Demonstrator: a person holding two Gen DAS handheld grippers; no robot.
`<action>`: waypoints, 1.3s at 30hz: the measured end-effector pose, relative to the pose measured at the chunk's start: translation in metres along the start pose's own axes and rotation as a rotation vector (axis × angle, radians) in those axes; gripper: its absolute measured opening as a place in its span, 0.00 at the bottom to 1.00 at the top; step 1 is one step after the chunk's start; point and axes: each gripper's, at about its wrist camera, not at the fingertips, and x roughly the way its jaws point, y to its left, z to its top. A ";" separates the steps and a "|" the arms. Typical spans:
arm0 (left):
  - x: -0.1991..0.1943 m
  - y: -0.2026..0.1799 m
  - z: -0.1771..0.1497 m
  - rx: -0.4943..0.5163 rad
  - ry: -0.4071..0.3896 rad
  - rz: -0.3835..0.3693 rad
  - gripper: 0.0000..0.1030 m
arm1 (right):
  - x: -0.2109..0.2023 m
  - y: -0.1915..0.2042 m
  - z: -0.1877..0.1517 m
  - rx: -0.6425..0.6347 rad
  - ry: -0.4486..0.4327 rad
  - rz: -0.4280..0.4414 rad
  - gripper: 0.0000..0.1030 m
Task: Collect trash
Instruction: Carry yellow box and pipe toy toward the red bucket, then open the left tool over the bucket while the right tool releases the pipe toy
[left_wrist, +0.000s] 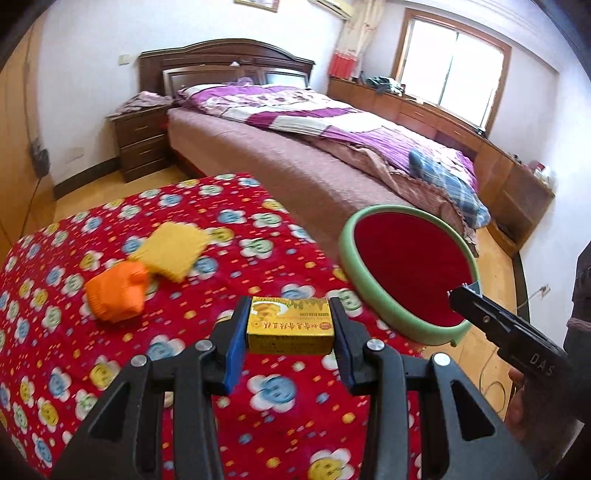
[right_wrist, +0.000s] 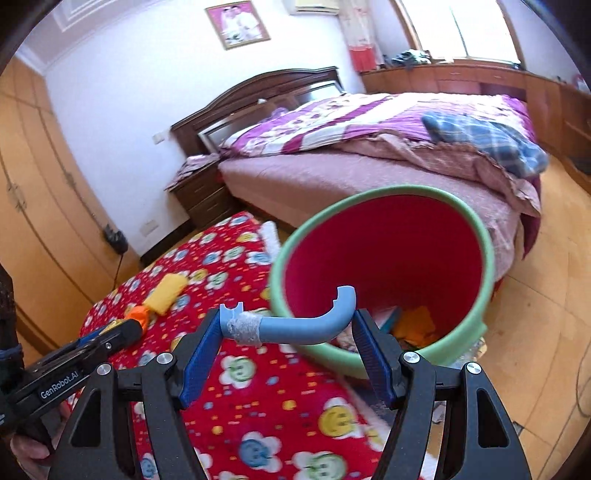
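My left gripper (left_wrist: 290, 308) is shut on a small yellow cake box (left_wrist: 290, 326), held just above the red flowered tablecloth (left_wrist: 92, 369). A crumpled orange piece (left_wrist: 116, 295) and a yellow cloth-like piece (left_wrist: 171, 251) lie on the cloth at the far left. My right gripper (right_wrist: 288, 317) is shut on the blue taped handle (right_wrist: 295, 328) of a green-rimmed red bin (right_wrist: 487, 258), which hangs tilted off the table's right edge. Several scraps (right_wrist: 413, 325) lie in the bin's bottom. The bin's rim (left_wrist: 369, 302) is right of the box, with the right gripper (left_wrist: 461, 293) at it.
A bed (left_wrist: 332, 155) with a purple quilt stands beyond the table, with a dark nightstand (left_wrist: 140, 144) at its head. Wooden cabinets (left_wrist: 498, 166) run under the window and a wardrobe (right_wrist: 37, 184) lines the left wall. Cables (left_wrist: 495, 387) lie on the wooden floor.
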 end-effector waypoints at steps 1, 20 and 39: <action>0.003 -0.004 0.002 0.009 0.001 -0.005 0.40 | 0.000 -0.006 0.001 0.010 -0.001 -0.006 0.70; 0.092 -0.086 0.025 0.159 0.071 -0.102 0.40 | 0.007 -0.089 0.019 0.138 -0.026 -0.094 0.70; 0.097 -0.088 0.028 0.135 0.055 -0.138 0.60 | 0.024 -0.095 0.021 0.133 -0.005 -0.077 0.70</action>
